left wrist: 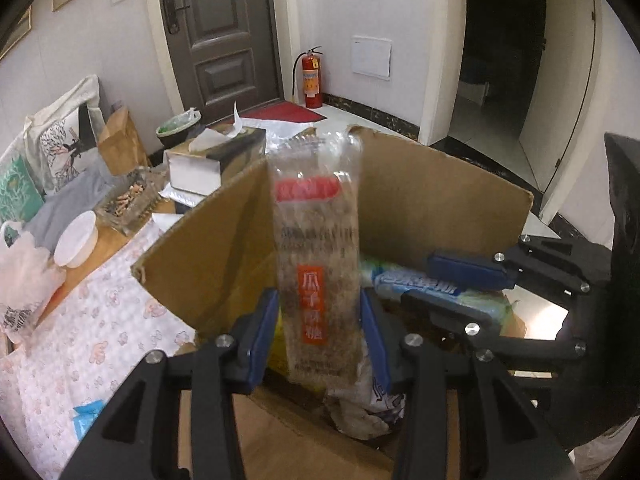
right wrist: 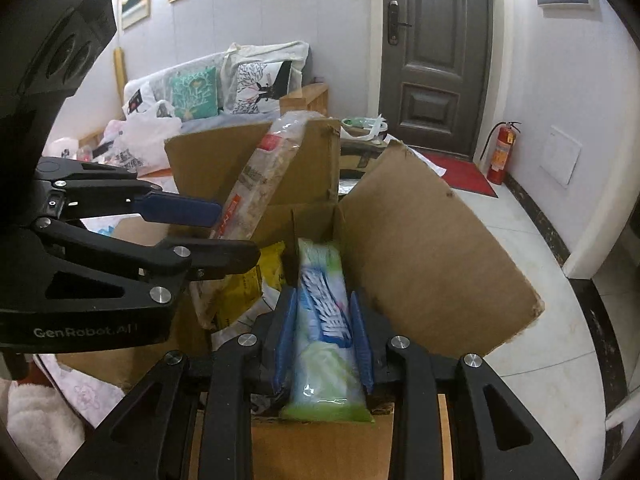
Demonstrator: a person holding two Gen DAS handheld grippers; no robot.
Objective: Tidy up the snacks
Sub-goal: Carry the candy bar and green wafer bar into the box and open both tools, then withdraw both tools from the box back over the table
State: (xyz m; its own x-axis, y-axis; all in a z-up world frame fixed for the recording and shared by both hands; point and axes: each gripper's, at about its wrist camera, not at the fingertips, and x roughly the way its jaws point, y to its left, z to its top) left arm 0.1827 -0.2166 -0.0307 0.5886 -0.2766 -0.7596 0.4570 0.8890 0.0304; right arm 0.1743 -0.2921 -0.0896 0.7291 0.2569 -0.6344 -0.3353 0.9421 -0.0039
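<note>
My left gripper (left wrist: 320, 320) is shut on a long clear snack pack (left wrist: 316, 240) with a red label, held upright over the open cardboard box (left wrist: 440, 192). In the right wrist view this pack (right wrist: 256, 184) leans over the box (right wrist: 420, 248), with the left gripper (right wrist: 224, 232) on its lower part. My right gripper (right wrist: 324, 320) is shut on a green and blue snack packet (right wrist: 324, 300) that points down into the box. In the left wrist view the right gripper (left wrist: 460, 292) and its packet (left wrist: 420, 286) sit low at the box's right side. A yellow packet (right wrist: 244, 280) lies inside.
The box stands on a table with a floral cloth (left wrist: 100, 340). On the table's left are a tissue box (left wrist: 216, 160), a glass ashtray (left wrist: 128, 200), a white bowl (left wrist: 76, 240) and a plastic bag (left wrist: 24, 272). Behind are a sofa with cushions (right wrist: 196, 92) and a fire extinguisher (left wrist: 312, 76).
</note>
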